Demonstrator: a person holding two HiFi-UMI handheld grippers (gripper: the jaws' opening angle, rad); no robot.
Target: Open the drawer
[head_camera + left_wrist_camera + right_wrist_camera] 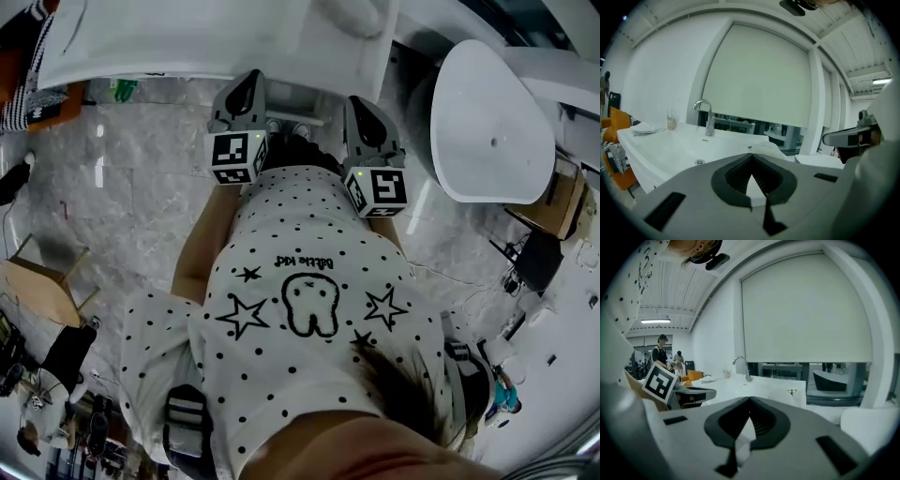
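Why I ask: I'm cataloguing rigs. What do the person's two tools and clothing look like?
The left tool and right tool are grey plastic with black ribbed jaw linings; each carries a white cube printed with black square markers. The person wears a white short-sleeved shirt with black dots, stars and a tooth drawing.

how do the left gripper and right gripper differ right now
In the head view the left gripper sits farther up the picture than the right gripper, closer to the white counter. The right gripper view catches the left gripper's marker cube at its left; the left gripper view shows no markers on its neighbour. Shared: both have their fingers together, with nothing between them.
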